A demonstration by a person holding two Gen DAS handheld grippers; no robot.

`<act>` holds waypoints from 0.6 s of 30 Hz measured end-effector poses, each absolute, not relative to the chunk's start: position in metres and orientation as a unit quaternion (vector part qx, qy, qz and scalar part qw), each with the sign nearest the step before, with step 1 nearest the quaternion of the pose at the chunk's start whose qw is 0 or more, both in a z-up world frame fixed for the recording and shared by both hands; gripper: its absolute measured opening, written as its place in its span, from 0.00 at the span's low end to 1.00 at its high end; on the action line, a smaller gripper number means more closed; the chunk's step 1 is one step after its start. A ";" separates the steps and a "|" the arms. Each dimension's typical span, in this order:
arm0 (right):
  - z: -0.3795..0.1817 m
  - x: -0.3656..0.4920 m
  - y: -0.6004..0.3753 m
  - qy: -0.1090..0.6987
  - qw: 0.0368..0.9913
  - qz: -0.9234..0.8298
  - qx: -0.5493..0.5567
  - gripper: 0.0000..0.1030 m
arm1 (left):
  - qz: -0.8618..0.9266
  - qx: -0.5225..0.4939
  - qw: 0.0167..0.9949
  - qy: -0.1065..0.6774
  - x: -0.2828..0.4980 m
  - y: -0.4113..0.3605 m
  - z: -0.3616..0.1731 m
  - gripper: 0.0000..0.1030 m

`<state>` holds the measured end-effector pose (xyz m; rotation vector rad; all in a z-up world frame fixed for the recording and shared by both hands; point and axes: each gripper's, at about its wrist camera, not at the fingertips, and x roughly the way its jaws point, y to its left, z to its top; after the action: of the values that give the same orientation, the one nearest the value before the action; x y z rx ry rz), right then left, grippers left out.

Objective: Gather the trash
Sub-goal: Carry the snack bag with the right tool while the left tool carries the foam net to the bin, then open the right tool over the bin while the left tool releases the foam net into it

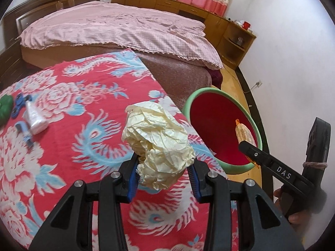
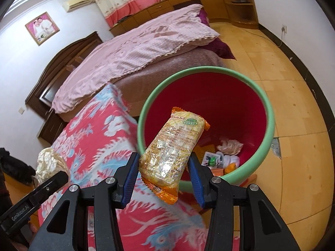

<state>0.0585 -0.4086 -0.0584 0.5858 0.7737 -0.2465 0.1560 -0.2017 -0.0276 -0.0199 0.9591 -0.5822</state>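
Your left gripper (image 1: 163,173) has its fingers (image 1: 132,177) clamped on a crumpled ball of cream paper (image 1: 159,146), held above the red floral cloth; your right gripper (image 2: 164,177) has its fingers (image 2: 130,179) clamped on an orange-edged snack packet (image 2: 171,152), which hangs over the near rim of the bin.

Behind all this you have the bed (image 1: 117,27) under its pink cover, with a dark wooden headboard (image 2: 69,52) beyond it; the worktop (image 1: 69,129) in front of you wears a red cloth patterned with blue and white flowers and plumes; just off its corner, on the yellow floor (image 2: 293,108), stands the bin (image 2: 270,113), green at the rim and red inside, with a few scraps and wrappers already lying at the bottom (image 2: 224,156).

In the left wrist view your right gripper shows at the bin's edge with the packet above the red interior; at the far left of the cloth you have a white tube (image 1: 34,119), a blue item behind it (image 1: 24,102), a small blue piece (image 1: 25,133) beside it, and something green (image 1: 5,108) at the very edge, too cut off to name.
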 end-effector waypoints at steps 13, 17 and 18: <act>-0.053 0.049 -0.437 0.341 0.886 -0.140 0.282 0.48 | -0.310 0.031 0.830 0.463 0.156 -0.256 -0.036 0.40; -0.054 0.046 -0.443 0.339 0.885 -0.148 0.283 0.48 | -0.318 0.041 0.825 0.465 0.157 -0.270 -0.039 0.40; -0.054 0.046 -0.445 0.339 0.884 -0.150 0.284 0.48 | -0.319 0.042 0.824 0.466 0.158 -0.273 -0.040 0.40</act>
<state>0.0457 -0.4445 -0.0542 0.5900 0.7052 -0.3119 0.1576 -0.2730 -0.0399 0.0903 0.9900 -0.6787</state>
